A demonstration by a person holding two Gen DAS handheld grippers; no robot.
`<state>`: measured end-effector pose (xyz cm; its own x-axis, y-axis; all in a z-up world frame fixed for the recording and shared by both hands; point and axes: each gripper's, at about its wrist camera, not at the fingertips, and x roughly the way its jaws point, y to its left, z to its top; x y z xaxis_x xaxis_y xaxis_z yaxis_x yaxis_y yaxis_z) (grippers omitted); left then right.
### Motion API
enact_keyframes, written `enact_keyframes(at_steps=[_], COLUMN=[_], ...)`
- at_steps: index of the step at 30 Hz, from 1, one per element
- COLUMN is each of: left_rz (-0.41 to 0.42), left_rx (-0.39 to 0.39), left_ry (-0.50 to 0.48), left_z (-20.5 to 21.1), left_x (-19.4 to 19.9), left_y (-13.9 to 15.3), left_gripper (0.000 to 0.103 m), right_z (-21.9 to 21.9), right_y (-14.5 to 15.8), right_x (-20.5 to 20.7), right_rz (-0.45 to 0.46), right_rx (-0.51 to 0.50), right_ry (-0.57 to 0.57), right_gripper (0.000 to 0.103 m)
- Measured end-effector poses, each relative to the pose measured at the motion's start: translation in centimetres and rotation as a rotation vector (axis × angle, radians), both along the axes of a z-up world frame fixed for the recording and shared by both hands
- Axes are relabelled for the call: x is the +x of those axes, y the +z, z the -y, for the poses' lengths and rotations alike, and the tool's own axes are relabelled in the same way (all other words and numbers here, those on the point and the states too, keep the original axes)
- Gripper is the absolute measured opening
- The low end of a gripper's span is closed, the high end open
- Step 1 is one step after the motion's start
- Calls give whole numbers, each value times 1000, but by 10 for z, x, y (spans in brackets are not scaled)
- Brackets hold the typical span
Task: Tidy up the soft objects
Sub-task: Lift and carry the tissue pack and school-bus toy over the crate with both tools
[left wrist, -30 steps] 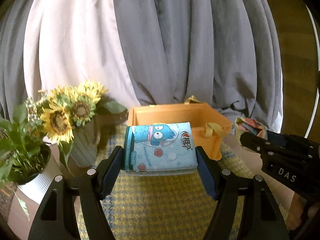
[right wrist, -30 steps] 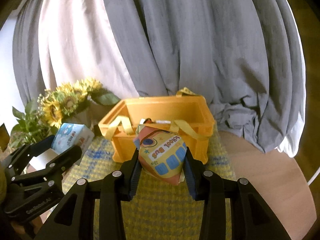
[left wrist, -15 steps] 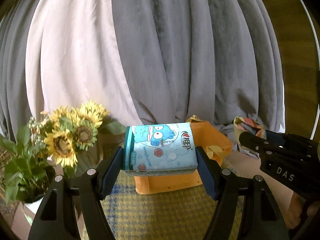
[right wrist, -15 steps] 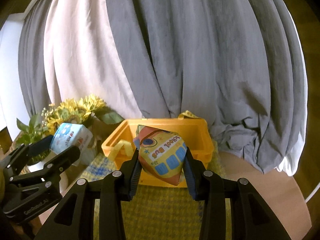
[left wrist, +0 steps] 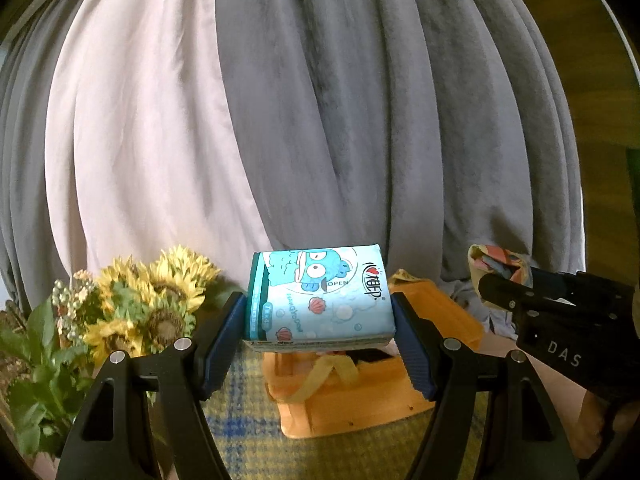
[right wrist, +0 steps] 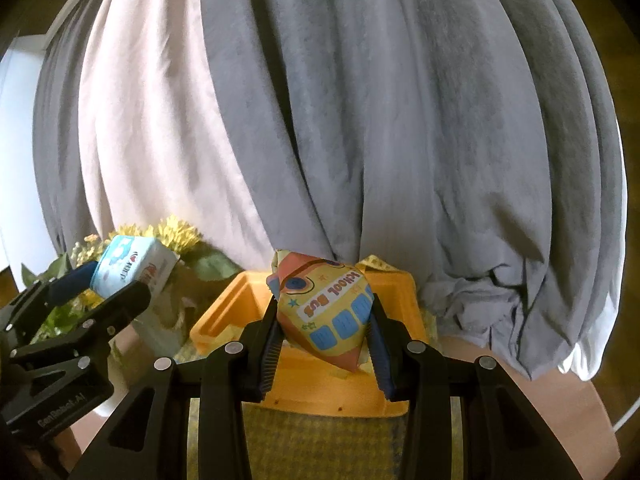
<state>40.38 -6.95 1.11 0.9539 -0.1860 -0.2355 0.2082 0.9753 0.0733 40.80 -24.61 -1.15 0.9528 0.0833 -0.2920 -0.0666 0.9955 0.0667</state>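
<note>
My left gripper (left wrist: 320, 320) is shut on a light blue tissue pack (left wrist: 320, 300) with a cartoon print and holds it in the air over the near left part of the orange basket (left wrist: 348, 396). My right gripper (right wrist: 324, 328) is shut on a soft school-bus pouch (right wrist: 326, 316) and holds it above the basket (right wrist: 320, 384). The left gripper with the tissue pack (right wrist: 128, 268) shows at the left of the right wrist view. The right gripper (left wrist: 500, 280) with the pouch (left wrist: 494, 266) shows at the right of the left wrist view.
The basket stands on a yellow and blue checked mat (left wrist: 248, 440) on a wooden table (right wrist: 560, 408). A sunflower bouquet (left wrist: 148, 308) and a leafy plant (left wrist: 32, 380) stand to the left. Grey and white curtains (left wrist: 320, 120) hang close behind.
Both grippers have risen and moved forward with their objects. The basket has slid lower in both views and now sits under the held tissue pack and pouch.
</note>
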Motion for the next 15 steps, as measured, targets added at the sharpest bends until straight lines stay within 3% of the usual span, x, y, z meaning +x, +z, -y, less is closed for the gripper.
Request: enact_keyframes(at_steps=[15], left_rz=[-7], left_rx=[-8], left_ry=[8], left_z=[6], left_x=[57], left_y=[6], left_gripper=[71], right_z=[4], right_y=[13], right_x=[53], right_rz=[28], right_rx=[-32], right_ry=[-38], right_gripper=[40])
